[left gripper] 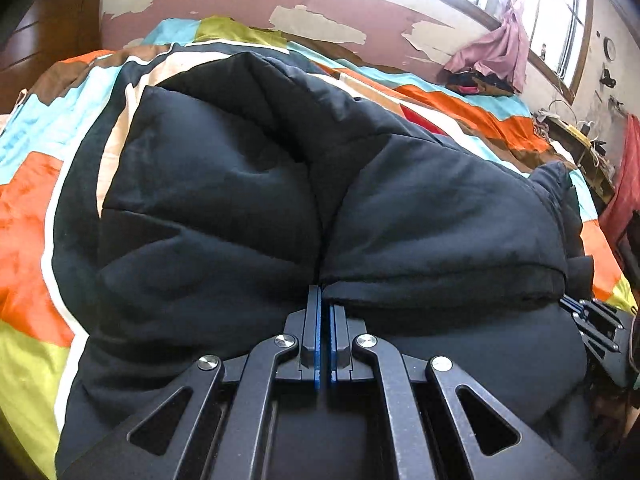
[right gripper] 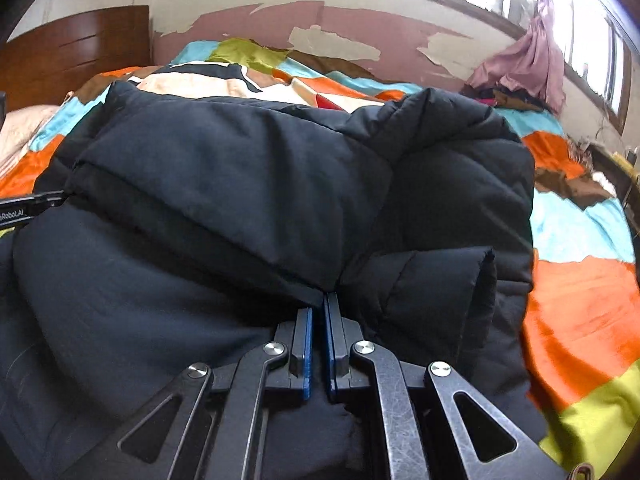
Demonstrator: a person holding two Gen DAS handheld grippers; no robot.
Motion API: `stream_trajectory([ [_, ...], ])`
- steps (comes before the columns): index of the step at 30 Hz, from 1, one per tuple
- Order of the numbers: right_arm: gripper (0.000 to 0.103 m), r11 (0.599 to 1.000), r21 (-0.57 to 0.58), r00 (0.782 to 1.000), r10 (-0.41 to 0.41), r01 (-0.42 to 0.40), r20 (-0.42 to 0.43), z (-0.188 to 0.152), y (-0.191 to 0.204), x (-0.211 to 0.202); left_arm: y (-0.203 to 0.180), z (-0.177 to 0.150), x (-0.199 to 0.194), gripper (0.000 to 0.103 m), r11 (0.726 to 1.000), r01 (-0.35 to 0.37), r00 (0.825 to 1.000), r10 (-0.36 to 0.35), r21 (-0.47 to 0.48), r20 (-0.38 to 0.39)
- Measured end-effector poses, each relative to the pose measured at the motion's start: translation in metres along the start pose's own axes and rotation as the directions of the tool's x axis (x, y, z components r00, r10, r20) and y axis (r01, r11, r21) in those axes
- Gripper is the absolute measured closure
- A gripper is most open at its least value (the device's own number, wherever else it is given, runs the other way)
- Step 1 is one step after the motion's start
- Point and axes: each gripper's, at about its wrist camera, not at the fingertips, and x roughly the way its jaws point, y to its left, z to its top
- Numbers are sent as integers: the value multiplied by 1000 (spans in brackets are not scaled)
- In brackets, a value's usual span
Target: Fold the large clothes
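Note:
A large black padded jacket [left gripper: 248, 184] lies bunched on the patchwork bedspread [left gripper: 32, 200]; it also fills the right wrist view [right gripper: 224, 184]. My left gripper [left gripper: 324, 296] is shut on a fold of the jacket's near edge, the fabric bulging to both sides of the blue pads. My right gripper [right gripper: 320, 304] is shut on the jacket's edge too, with a rolled sleeve or cuff [right gripper: 452, 300] just to its right. The right gripper shows at the right edge of the left wrist view [left gripper: 592, 320], and the left gripper at the left edge of the right wrist view [right gripper: 28, 206].
The bedspread [right gripper: 580, 300] of orange, blue, yellow and brown patches stretches around the jacket. A wooden headboard [right gripper: 76, 52] stands at the far left. A peeling pink wall [left gripper: 320, 12], a window and a pink cloth [left gripper: 500, 48] lie beyond. A cluttered desk [left gripper: 568, 136] stands at the right.

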Motion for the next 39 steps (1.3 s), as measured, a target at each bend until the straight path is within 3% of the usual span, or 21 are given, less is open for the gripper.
stream_trajectory([
  [6,91,992,64,993,112,-113,22,2,-23,-23,7,5,-19,99,1000,24,998,-24,-6,-52],
  [8,70,989,77,991,124,-127,44,0,-32,-39,11,6,-30,91,999,32,997,-32,6,-70],
  [10,58,990,72,991,115,-120,74,1,-38,-57,15,9,-49,79,999,52,998,-52,15,-31],
  [11,56,991,64,989,113,-119,94,3,-41,-67,17,11,-59,77,998,65,998,-65,12,6],
  [15,56,994,44,982,87,-96,166,26,-45,-89,15,34,-84,54,993,111,985,-106,-27,134],
  [18,56,989,77,977,109,-125,184,53,-43,-84,-2,58,-77,52,992,122,982,-117,-26,145],
  [20,56,985,90,977,130,-147,171,71,-39,-70,-17,75,-59,43,995,98,989,-97,-5,110],
  [24,56,981,90,977,159,-173,143,90,-26,-38,-33,85,-16,42,996,78,997,-78,39,1],
  [27,56,987,48,984,150,-155,98,89,-14,-18,-46,74,15,41,987,-19,996,32,158,-82],
  [29,56,993,-7,991,122,-122,54,83,-7,-2,-46,62,23,39,977,-33,997,46,213,-58],
  [31,56,993,-43,993,109,-108,33,73,-2,12,-38,56,28,36,980,-12,999,21,198,-46],
  [35,56,992,-32,992,122,-121,30,64,-6,32,-24,50,41,33,986,17,1000,-12,164,-28],
  [39,56,994,-10,993,112,-112,25,64,-7,47,-30,44,47,32,985,-20,1000,17,170,21],
])
